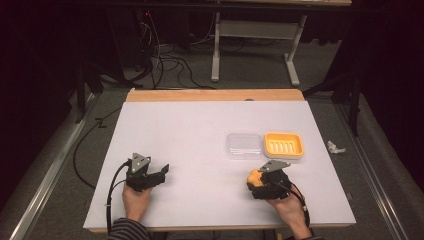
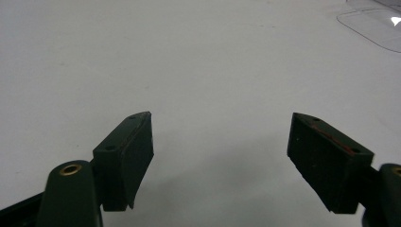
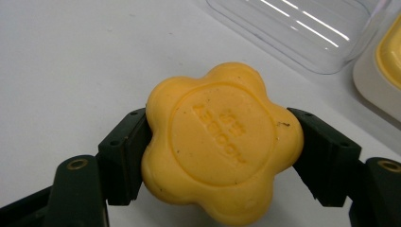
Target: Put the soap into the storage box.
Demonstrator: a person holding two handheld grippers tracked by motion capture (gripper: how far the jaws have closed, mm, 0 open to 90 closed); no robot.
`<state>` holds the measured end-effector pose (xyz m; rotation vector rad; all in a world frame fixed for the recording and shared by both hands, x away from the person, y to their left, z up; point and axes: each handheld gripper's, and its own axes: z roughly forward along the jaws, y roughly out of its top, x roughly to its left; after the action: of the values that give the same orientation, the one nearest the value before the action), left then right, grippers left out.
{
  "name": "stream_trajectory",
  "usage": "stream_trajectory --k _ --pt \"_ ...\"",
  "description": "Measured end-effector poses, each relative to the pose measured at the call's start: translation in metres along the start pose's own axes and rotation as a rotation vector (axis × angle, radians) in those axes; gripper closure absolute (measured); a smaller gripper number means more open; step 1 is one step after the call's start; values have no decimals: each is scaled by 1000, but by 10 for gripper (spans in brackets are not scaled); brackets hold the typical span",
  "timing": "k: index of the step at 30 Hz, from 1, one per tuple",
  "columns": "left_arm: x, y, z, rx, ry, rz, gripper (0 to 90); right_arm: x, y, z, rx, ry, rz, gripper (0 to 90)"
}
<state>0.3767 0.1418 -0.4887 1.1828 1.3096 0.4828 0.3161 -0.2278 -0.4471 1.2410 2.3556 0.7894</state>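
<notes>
A yellow flower-shaped soap [image 3: 222,144] sits between the jaws of my right gripper [image 3: 220,142], which is shut on it from both sides. In the high view this gripper [image 1: 257,181] and the soap [image 1: 254,177] are low over the white table, near its front right. Just beyond stand a clear plastic lid [image 1: 244,145] and a yellow soap dish [image 1: 283,145] side by side. My left gripper [image 1: 159,171] rests at the front left, open, with bare table between its jaws. The left gripper view catches the lid's corner [image 2: 378,23] at the upper right.
The white table [image 1: 190,130] has a wooden strip along its far edge. A crumpled white scrap [image 1: 335,147] lies on the floor to the right. Cables and a desk frame [image 1: 260,30] stand behind the table.
</notes>
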Motion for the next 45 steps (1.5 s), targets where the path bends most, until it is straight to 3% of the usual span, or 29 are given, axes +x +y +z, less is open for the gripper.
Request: stream_trajectory --k 7,29,34,37,45 --pt "0 0 -1 -1 -4 8 236 -11 -1 -11 -54 5 39 279" --pt "0 0 -1 -2 -9 9 232 -41 9 -32 -72 -2 86 279" --pt "0 0 -1 -1 -6 9 234 -45 14 -34 -69 -11 71 279" --pt "0 0 -1 -2 -6 8 234 -44 16 -31 -68 -30 28 279" --pt "0 0 0 -3 -3 5 234 -52 18 -28 -68 -19 41 279"
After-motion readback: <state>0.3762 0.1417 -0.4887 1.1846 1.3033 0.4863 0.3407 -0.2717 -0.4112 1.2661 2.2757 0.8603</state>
